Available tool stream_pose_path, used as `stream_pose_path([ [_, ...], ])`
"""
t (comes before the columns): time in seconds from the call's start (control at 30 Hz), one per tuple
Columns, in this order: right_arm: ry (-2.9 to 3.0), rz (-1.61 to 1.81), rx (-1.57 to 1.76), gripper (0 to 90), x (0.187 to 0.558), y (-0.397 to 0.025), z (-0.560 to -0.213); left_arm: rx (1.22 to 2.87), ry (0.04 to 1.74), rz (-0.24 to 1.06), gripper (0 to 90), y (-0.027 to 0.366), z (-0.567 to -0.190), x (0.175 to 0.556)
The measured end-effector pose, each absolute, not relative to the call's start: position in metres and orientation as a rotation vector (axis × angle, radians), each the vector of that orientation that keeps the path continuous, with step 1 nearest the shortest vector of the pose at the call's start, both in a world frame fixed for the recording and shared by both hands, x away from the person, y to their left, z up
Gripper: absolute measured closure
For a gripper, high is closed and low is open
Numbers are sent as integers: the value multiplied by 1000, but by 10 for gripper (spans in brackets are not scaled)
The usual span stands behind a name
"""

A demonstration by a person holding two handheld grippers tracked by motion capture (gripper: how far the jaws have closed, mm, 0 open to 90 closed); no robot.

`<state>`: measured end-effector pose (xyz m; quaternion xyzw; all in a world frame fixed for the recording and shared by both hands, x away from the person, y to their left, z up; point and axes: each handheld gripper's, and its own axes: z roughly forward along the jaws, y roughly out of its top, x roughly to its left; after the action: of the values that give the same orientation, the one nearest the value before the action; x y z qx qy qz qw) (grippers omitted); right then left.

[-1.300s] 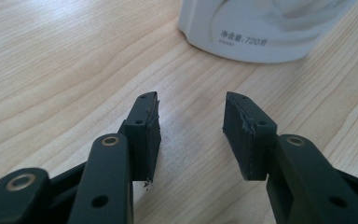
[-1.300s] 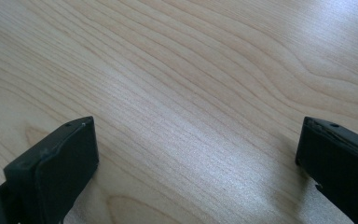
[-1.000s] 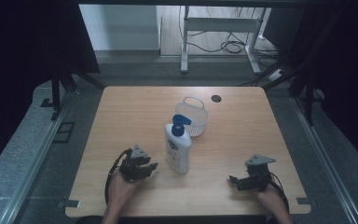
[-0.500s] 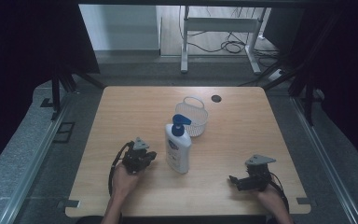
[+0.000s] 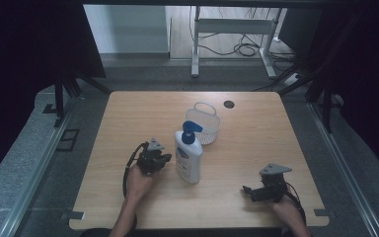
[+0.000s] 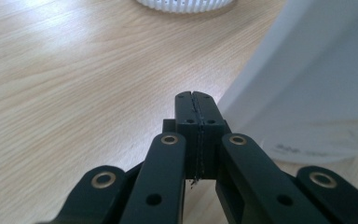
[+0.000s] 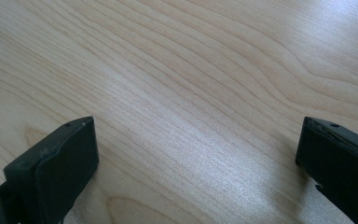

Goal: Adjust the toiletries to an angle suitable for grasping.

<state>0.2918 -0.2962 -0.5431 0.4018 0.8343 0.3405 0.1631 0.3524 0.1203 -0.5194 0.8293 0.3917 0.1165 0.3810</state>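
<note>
white bottle (image 5: 188, 159) lying flat near the middle of the wooden table (image 5: 128, 118), a blue pump cap (image 5: 191, 130) at its far end, pointing toward a small white basket (image 5: 205, 123). cap end just beside the basket's near wall; touching or not, cannot tell. body broad and flattish, rounded at the shoulders, with a bluish label patch on the upper face, print too small to read. from the left gripper view, seen as a smooth pale curved wall (image 6: 317, 79) filling the right side, faint grey print low on it, unreadable.

left gripper (image 5: 162, 159) just beside the bottle's left flank, low over the table, jaws pressed together with only a thin seam between them (image 6: 197, 116), nothing clamped; tips close to the bottle's side, contact not clear.

right gripper (image 5: 250, 192) well apart from the bottle, near the table's front right corner, jaws spread wide (image 7: 196, 154) over bare wood grain, holding nothing.

perforated rim of the basket (image 6: 186, 4) at the top edge of the left gripper view.
</note>
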Motion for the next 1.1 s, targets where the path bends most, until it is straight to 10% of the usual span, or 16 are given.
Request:
stream_pose_path([
  [1.1, 2380, 971, 1145, 0, 292, -296, -543, 2145, 912, 203, 890, 100, -529, 358],
])
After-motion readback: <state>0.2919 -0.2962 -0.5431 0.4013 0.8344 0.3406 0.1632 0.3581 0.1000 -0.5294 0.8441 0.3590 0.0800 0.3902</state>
